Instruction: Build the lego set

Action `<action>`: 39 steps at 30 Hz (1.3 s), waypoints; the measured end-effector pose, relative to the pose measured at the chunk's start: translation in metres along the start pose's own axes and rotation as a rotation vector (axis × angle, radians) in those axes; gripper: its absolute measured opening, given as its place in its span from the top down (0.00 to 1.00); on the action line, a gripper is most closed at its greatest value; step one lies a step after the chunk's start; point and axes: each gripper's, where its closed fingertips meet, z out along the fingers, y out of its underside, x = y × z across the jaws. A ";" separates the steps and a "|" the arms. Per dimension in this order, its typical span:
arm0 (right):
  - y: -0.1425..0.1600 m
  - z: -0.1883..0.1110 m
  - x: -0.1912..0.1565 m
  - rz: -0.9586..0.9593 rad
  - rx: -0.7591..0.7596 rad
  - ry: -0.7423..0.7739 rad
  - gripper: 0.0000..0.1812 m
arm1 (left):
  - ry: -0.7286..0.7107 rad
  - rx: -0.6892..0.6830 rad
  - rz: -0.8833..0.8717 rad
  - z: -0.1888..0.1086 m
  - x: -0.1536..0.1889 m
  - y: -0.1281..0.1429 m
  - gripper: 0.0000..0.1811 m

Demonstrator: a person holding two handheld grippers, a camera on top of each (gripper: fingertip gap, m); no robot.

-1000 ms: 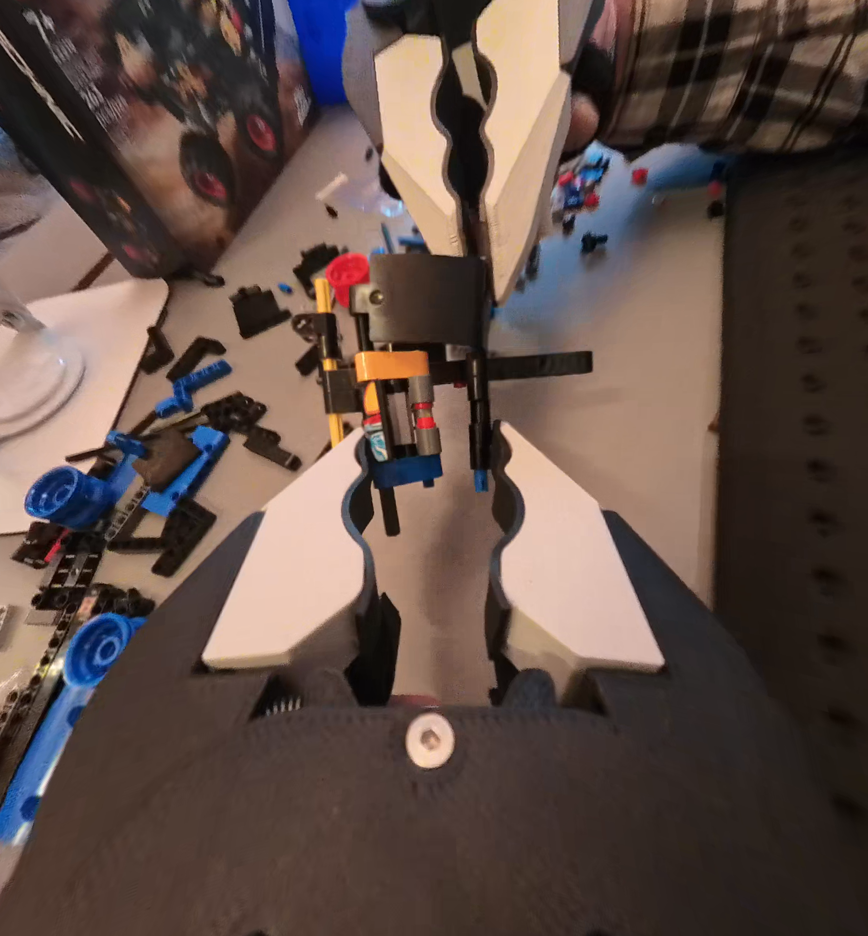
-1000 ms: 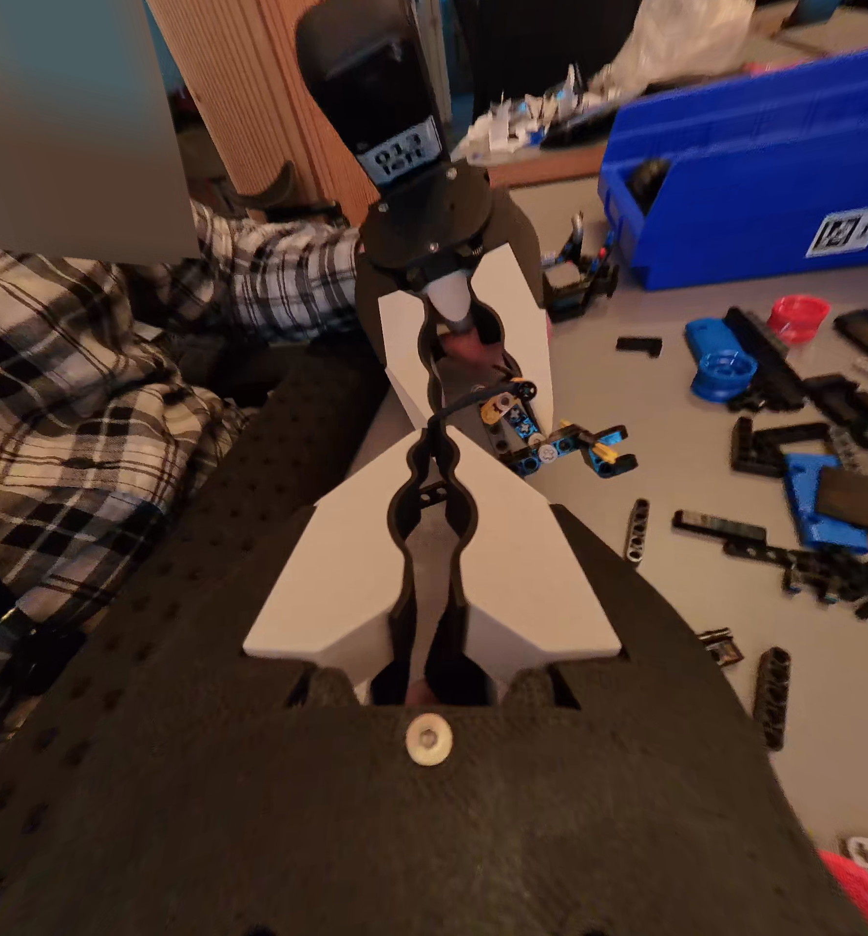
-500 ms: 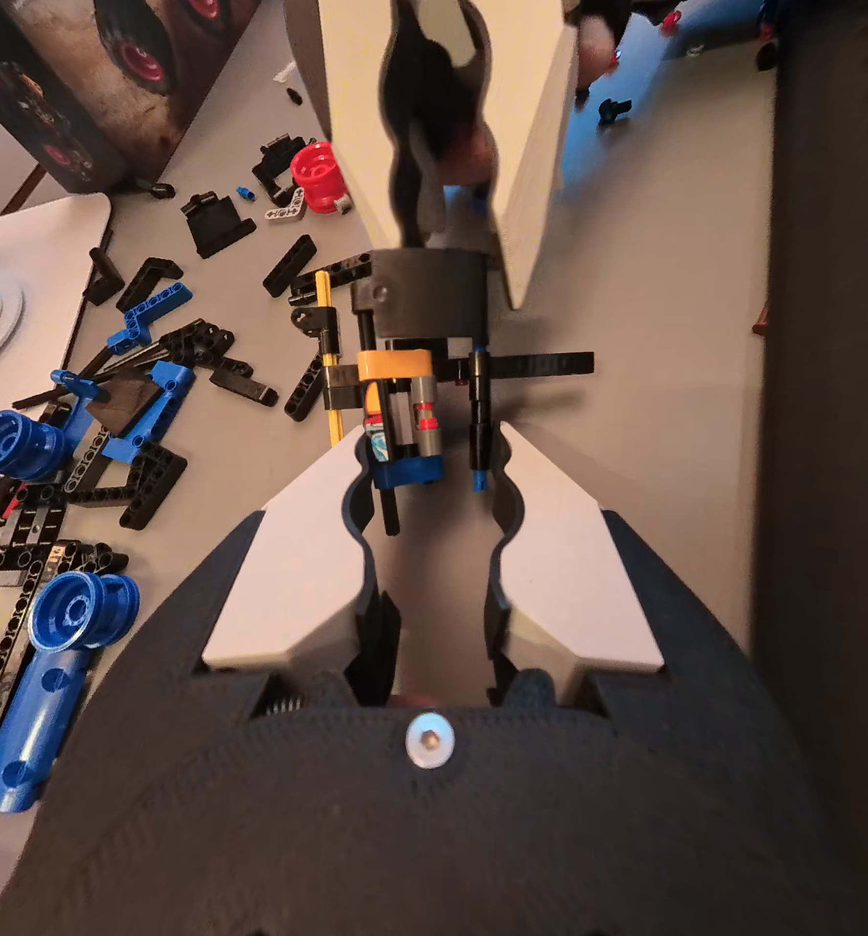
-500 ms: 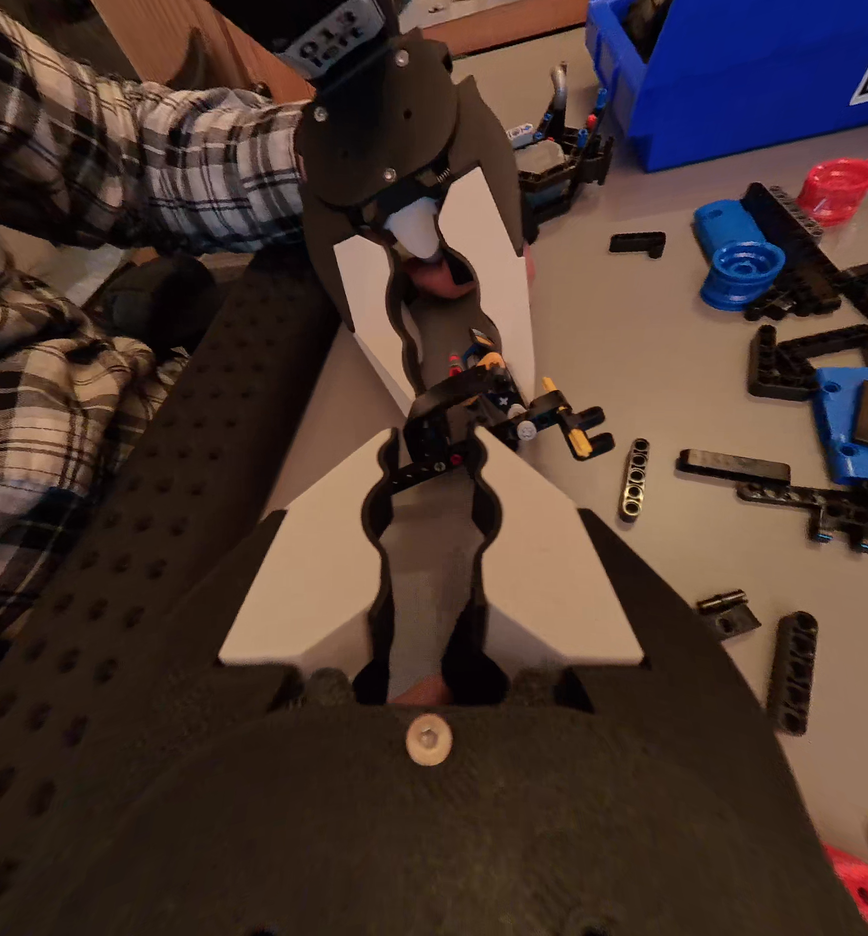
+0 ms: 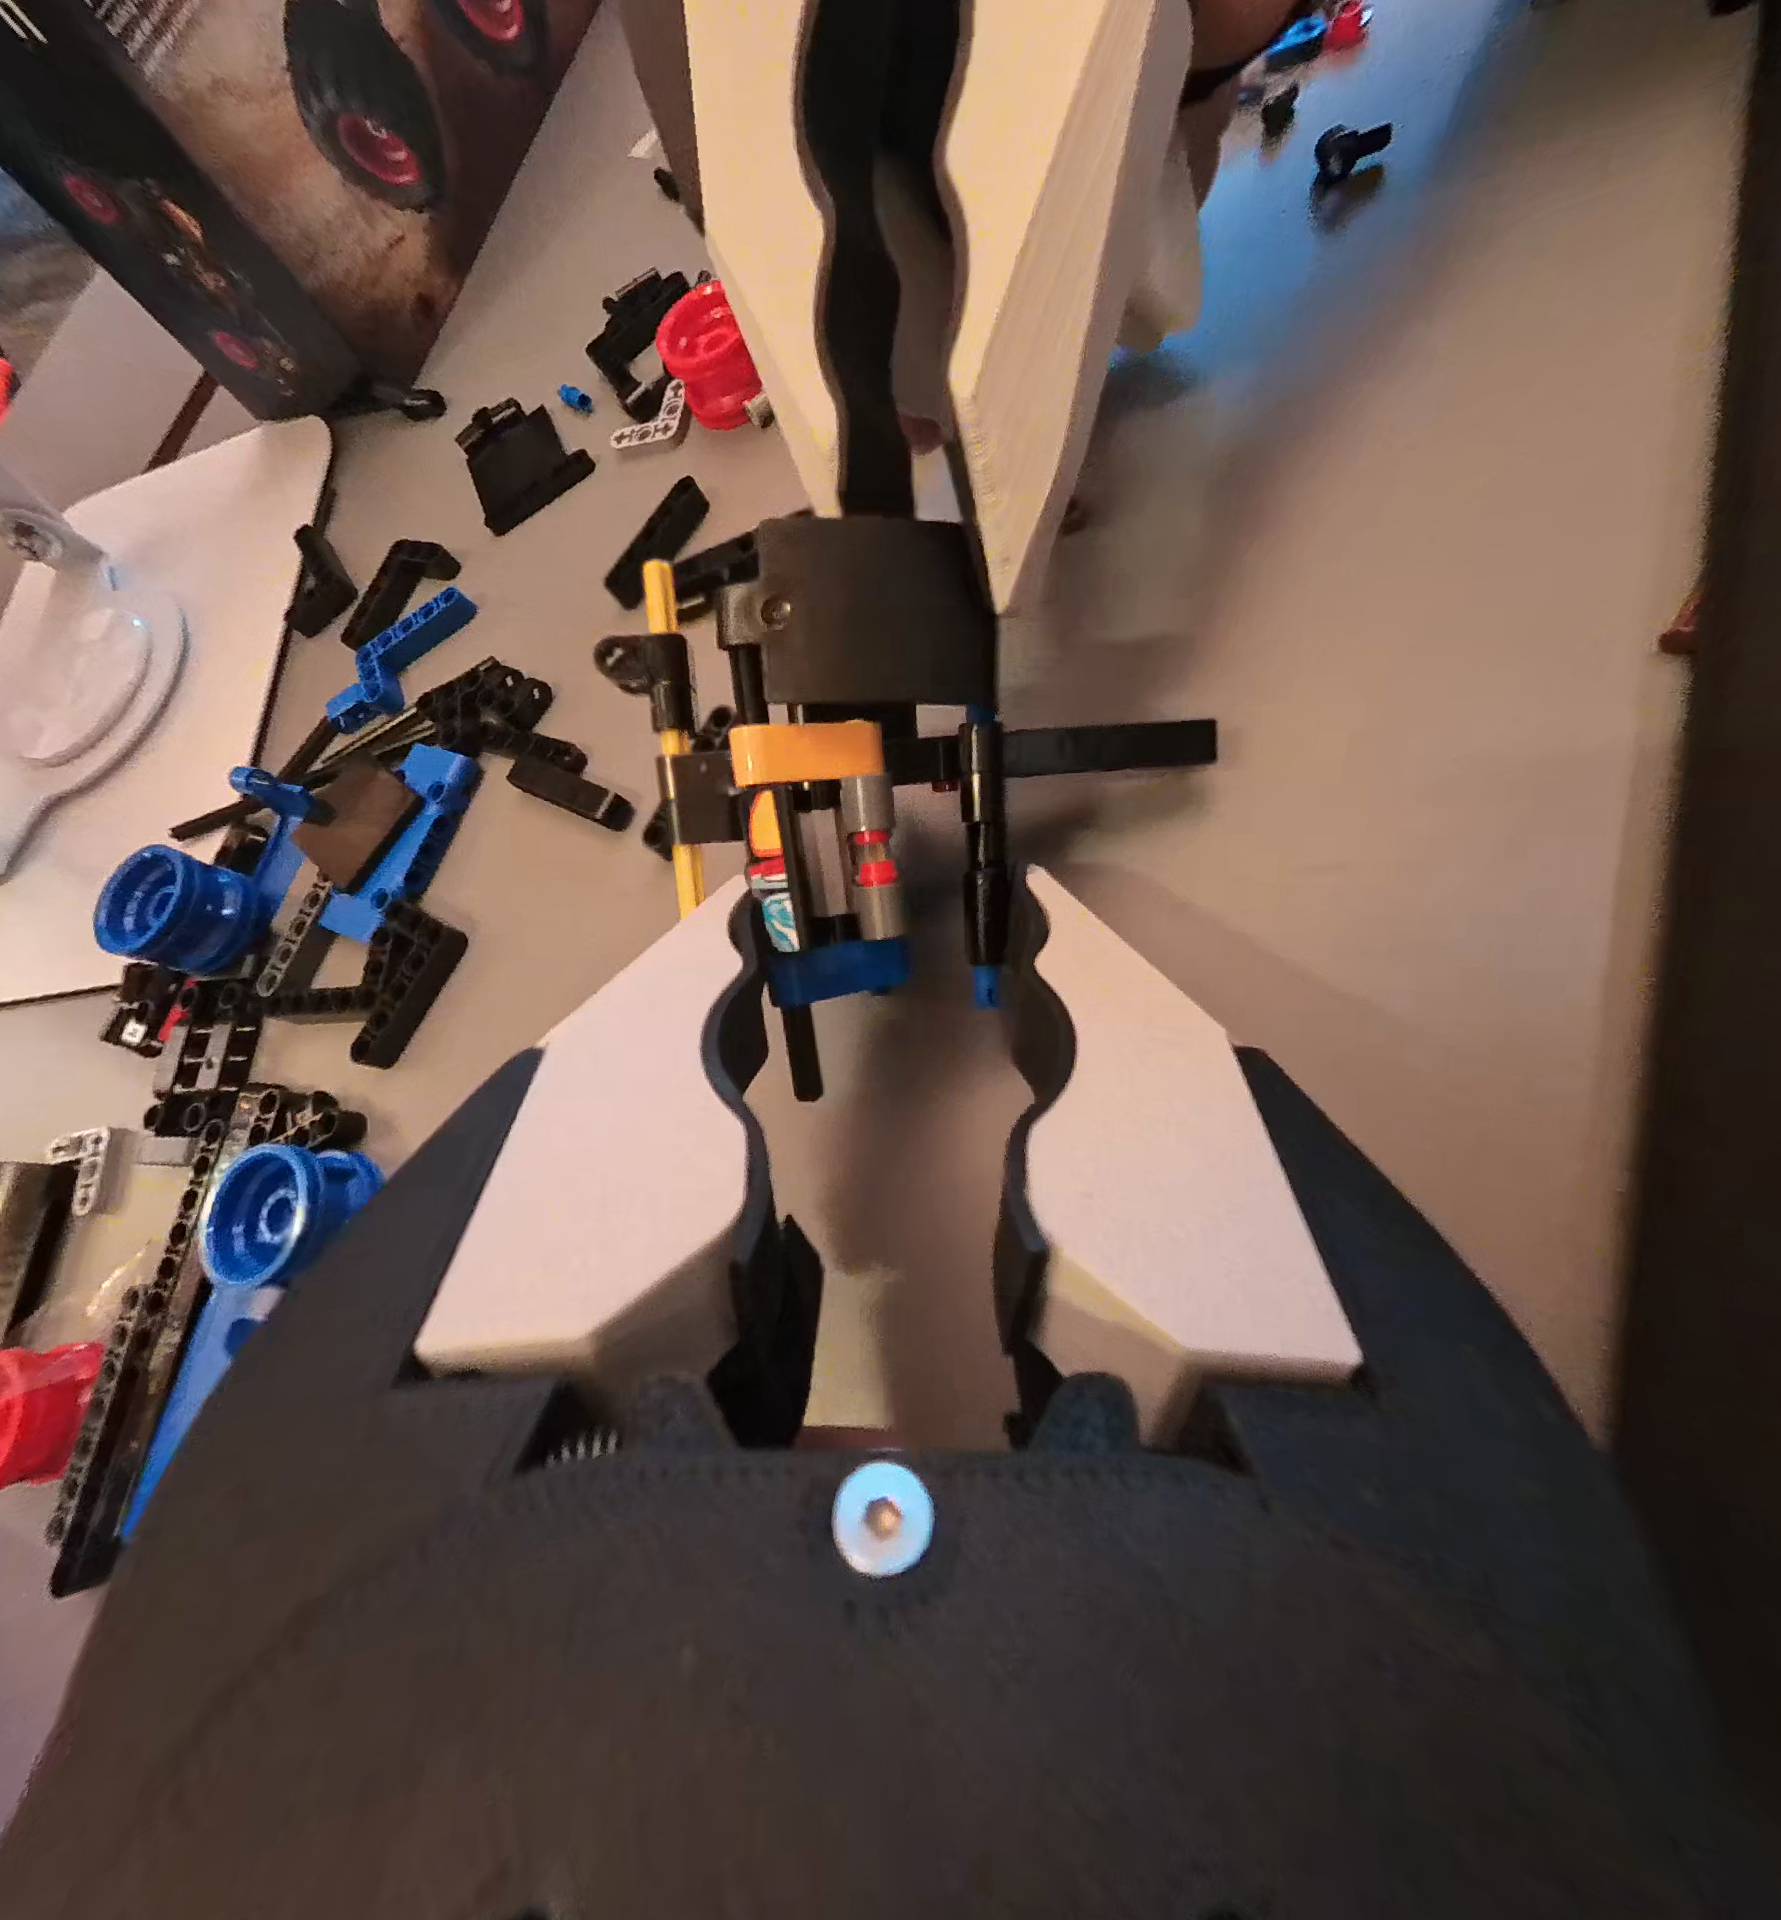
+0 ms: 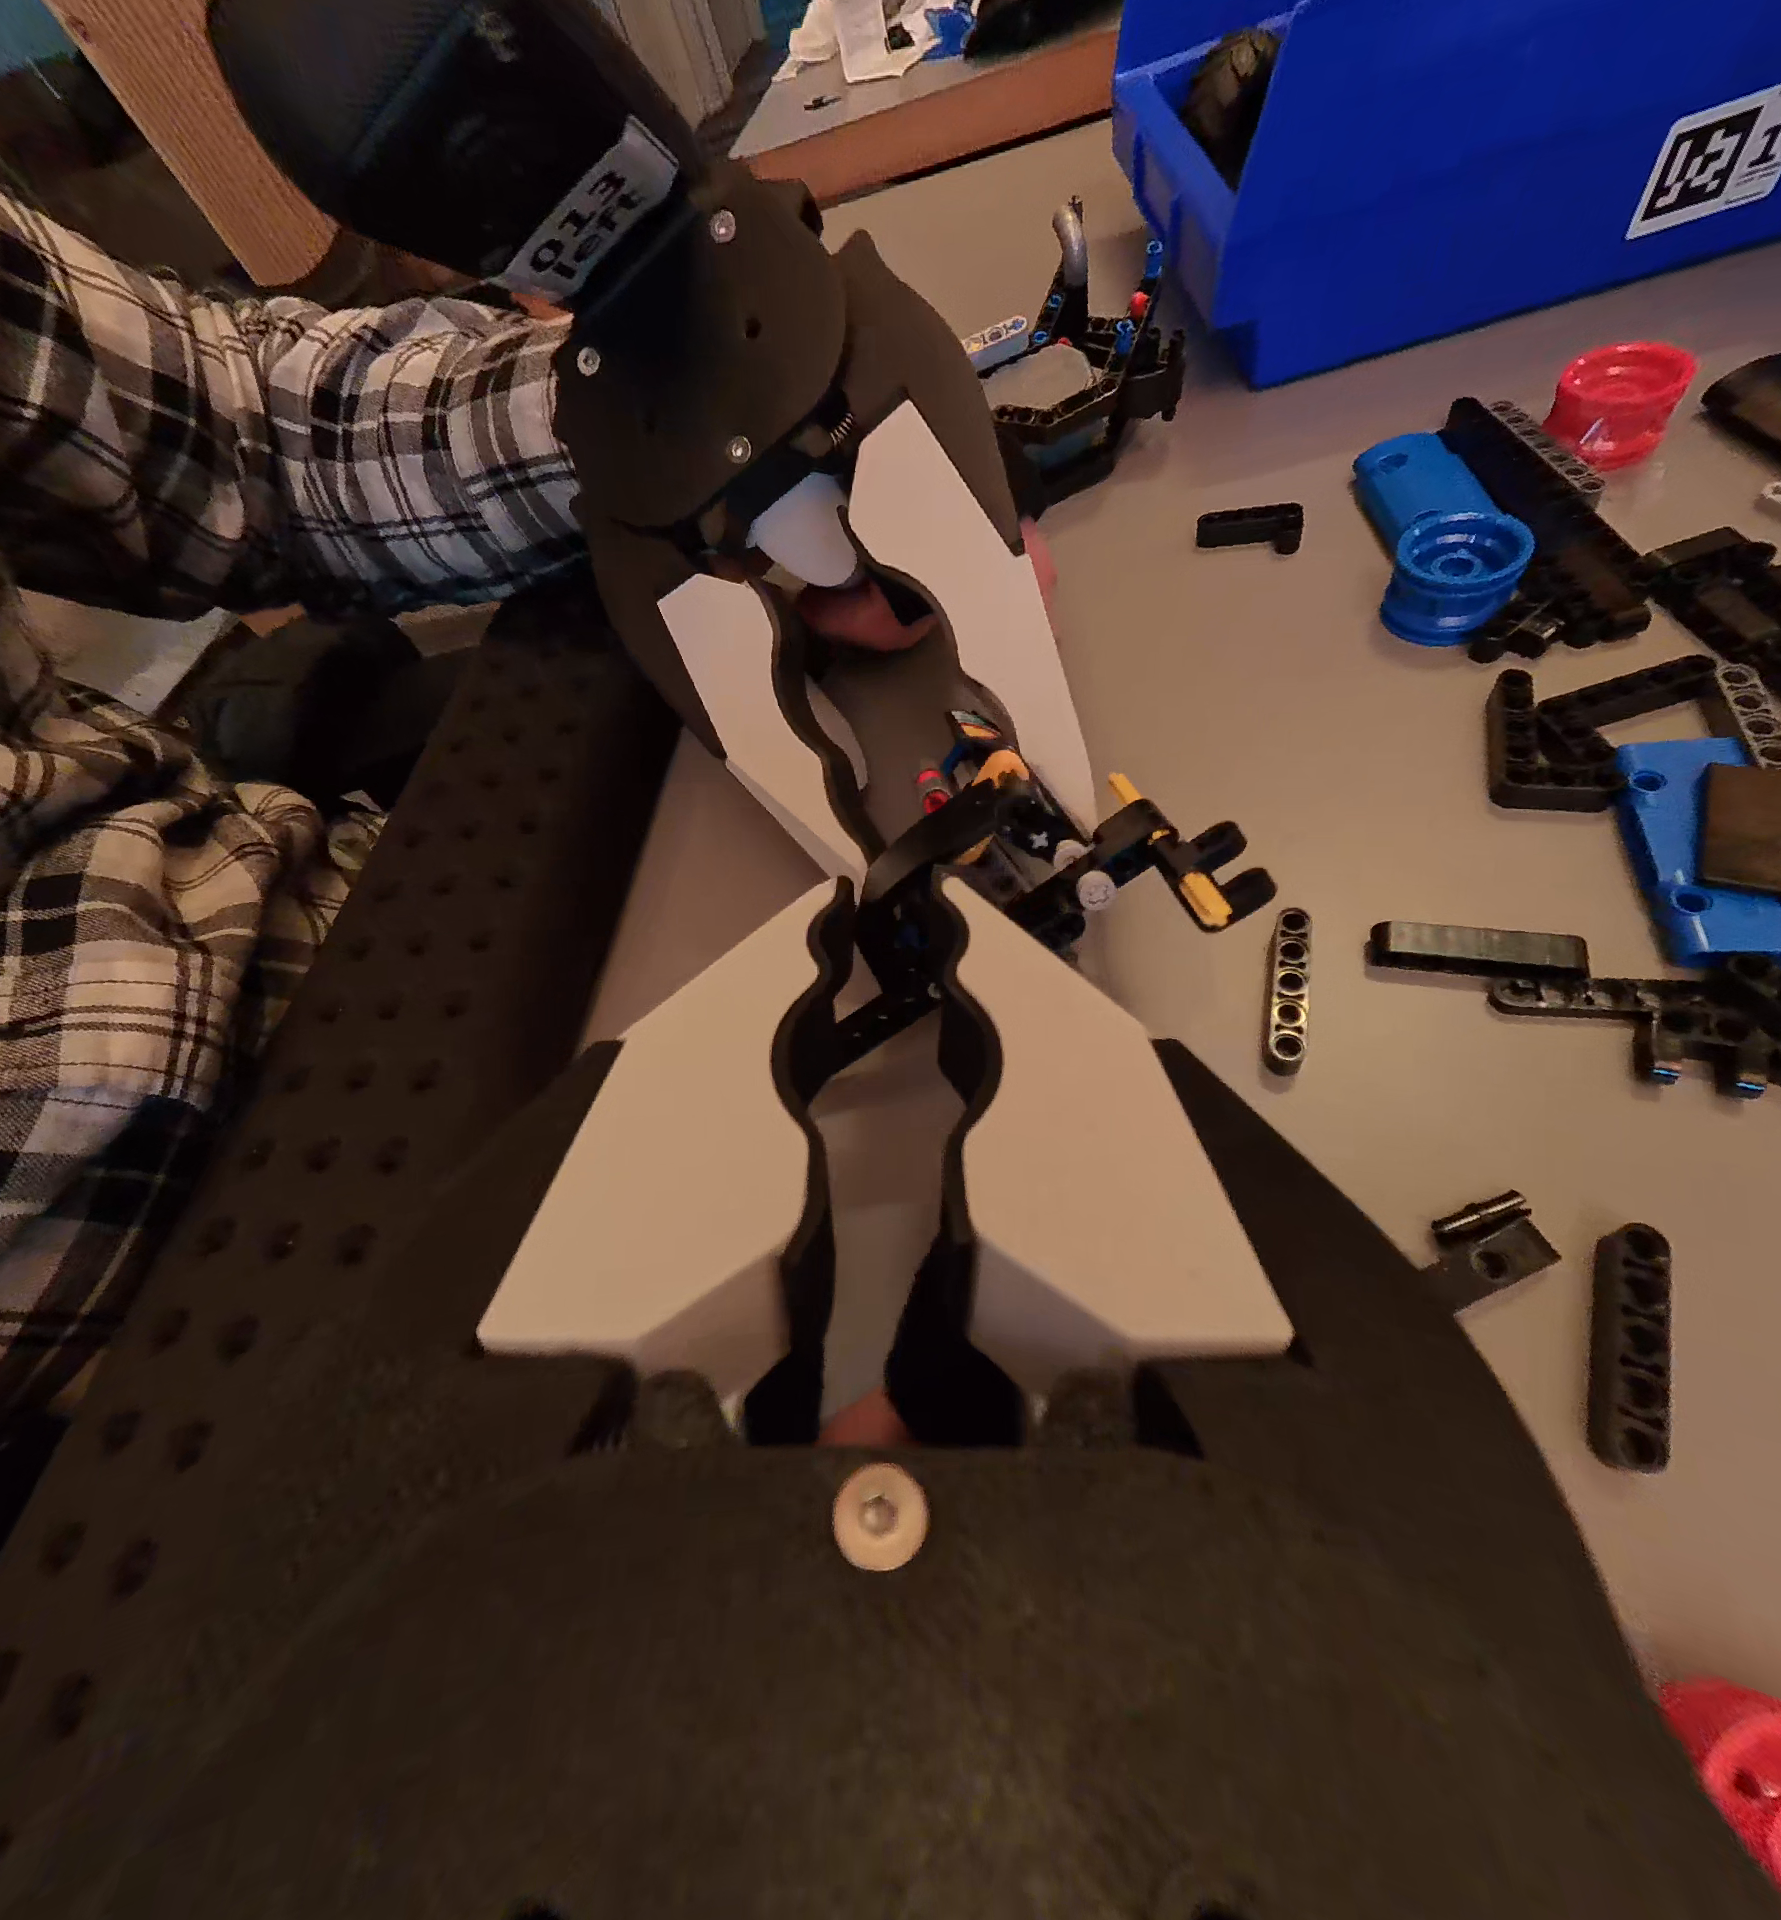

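A small lego assembly [image 5: 813,790] of black beams with an orange cap, a yellow axle, grey-red pins and a blue base hangs above the grey table [image 5: 1333,831]. My left gripper [image 5: 881,914] is shut on its blue base and black pin. My right gripper [image 6: 894,902] comes from the opposite side and is shut on the assembly's black curved part [image 6: 901,935]. In the left wrist view the right gripper [image 5: 907,520] sits on top of that black panel [image 5: 875,613]. In the right wrist view the left gripper [image 6: 969,821] faces mine, with the assembly [image 6: 1104,873] between us.
Loose black and blue pieces, blue wheels [image 5: 174,920] and red wheels [image 5: 709,353] lie at the left. The set box [image 5: 242,156] and a white stand base [image 5: 86,675] are behind them. A blue bin [image 6: 1488,156], a partial build [image 6: 1083,364], a black perforated mat [image 6: 398,987] and a plaid sleeve [image 6: 242,436] show. Tip to tip, the grippers are about 5 cm apart. About 20 cm separates my left fingertips from the partial build [image 6: 1083,364].
My right gripper opened a little around the assembly's black part, then closed on it. Both grippers moved together over the table with the assembly, and the right one now sits closer.
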 end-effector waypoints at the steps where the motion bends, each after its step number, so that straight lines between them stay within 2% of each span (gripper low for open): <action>1: 0.001 0.000 0.000 0.000 -0.002 -0.004 0.95 | -0.009 -0.005 0.013 0.000 0.000 0.000 0.77; 4: 0.001 -0.001 -0.001 0.003 -0.008 -0.020 0.95 | -0.040 -0.017 0.060 0.000 -0.002 0.001 0.77; 10: -0.003 -0.003 -0.001 0.007 -0.001 -0.007 0.88 | -0.073 -0.019 0.110 0.001 -0.001 -0.003 0.77; 16: -0.007 -0.003 0.004 0.088 0.031 -0.006 0.96 | -0.112 -0.023 0.140 0.001 -0.004 -0.005 0.77; 24: -0.007 0.000 0.003 0.120 0.002 -0.020 0.99 | -0.168 -0.036 0.186 0.000 -0.008 -0.008 0.78; 27: -0.009 -0.001 0.007 0.129 0.011 -0.005 0.97 | -0.157 -0.031 0.153 0.000 -0.009 -0.008 0.78; 29: -0.014 -0.004 0.008 0.144 0.043 -0.012 0.87 | -0.129 -0.020 0.108 0.001 -0.008 -0.010 0.78; 31: -0.015 -0.008 0.011 0.150 0.056 -0.013 0.83 | -0.089 -0.016 0.038 0.003 -0.007 -0.009 0.78; 36: -0.003 -0.020 0.019 0.098 0.026 0.007 0.88 | 0.019 0.008 -0.154 0.002 -0.009 -0.010 0.78; 39: 0.009 -0.012 0.022 0.045 -0.049 0.043 0.93 | 0.088 -0.004 -0.236 0.005 -0.009 -0.007 0.78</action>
